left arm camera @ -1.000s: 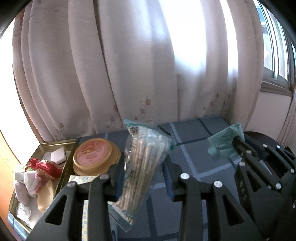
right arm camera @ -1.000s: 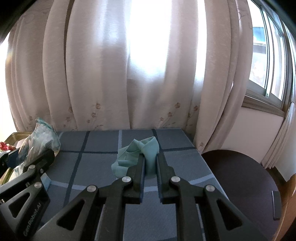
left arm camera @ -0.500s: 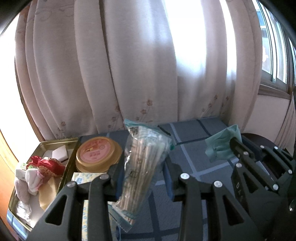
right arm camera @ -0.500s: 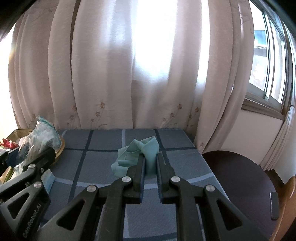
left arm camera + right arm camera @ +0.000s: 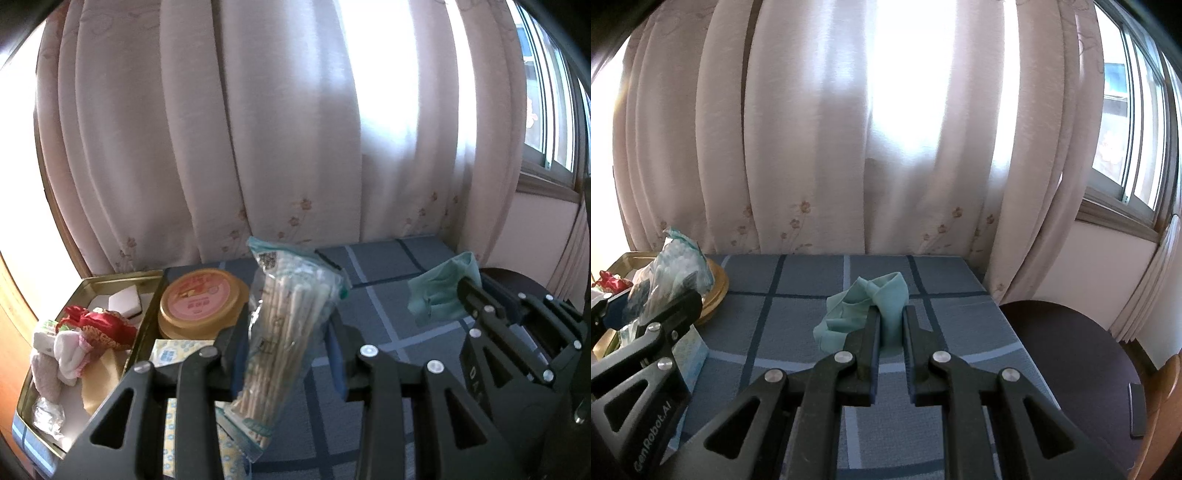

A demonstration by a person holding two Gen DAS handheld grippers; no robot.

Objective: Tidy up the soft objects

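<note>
My left gripper [image 5: 286, 328] is shut on a clear plastic bag of cotton swabs [image 5: 284, 332], held tilted above the blue checked tablecloth [image 5: 380, 295]. The same bag [image 5: 670, 273] shows at the left edge of the right wrist view, in the left gripper [image 5: 659, 308]. My right gripper [image 5: 891, 314] is shut on a crumpled light green cloth [image 5: 866, 306], lifted off the tablecloth [image 5: 798, 317]. In the left wrist view the cloth [image 5: 439, 291] hangs from the right gripper [image 5: 469, 286] at the right. A gold tin box [image 5: 107, 282] at the left holds a red pouch [image 5: 98, 326] and white soft items [image 5: 68, 350].
A round gold-rimmed tin with a pink lid [image 5: 199, 301] stands beside the tin box. A patterned tissue pack [image 5: 173, 352] lies under my left gripper. Curtains [image 5: 849, 147] hang behind the table. A dark round stool [image 5: 1071, 354] stands off the table's right edge.
Both views have shifted slightly, with the table contents a little to the right and lower in frame. Both grips are unchanged.
</note>
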